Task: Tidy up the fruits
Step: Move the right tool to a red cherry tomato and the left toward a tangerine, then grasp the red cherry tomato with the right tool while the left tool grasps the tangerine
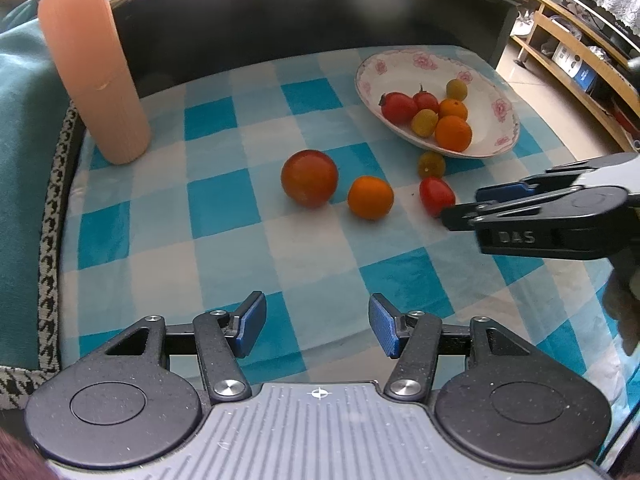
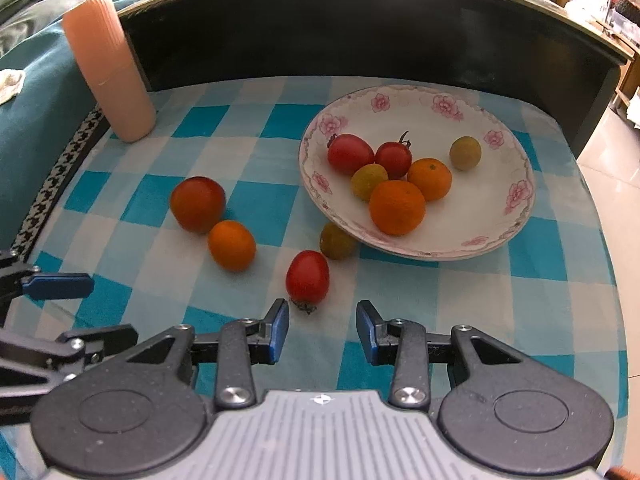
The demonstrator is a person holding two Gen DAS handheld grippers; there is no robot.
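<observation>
We have six fruits in the plate [image 2: 516, 216] and four left on the cloth [image 2: 540, 248], nearest the red tomato [image 2: 307, 277] just ahead of our right gripper [image 2: 322, 330], both grippers' fingers apart and empty, left gripper [image 1: 317, 326] included.

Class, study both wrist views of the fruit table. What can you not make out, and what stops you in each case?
- Olive-green fruit beside the plate: the rim hides its far side, right wrist view.
- Right gripper: the picture's edge cuts off its body; its tips overlap the red tomato, so contact is unclear, left wrist view.
- Shelf items: too small, distorted.
- Pink cylinder: contents unseen.
</observation>
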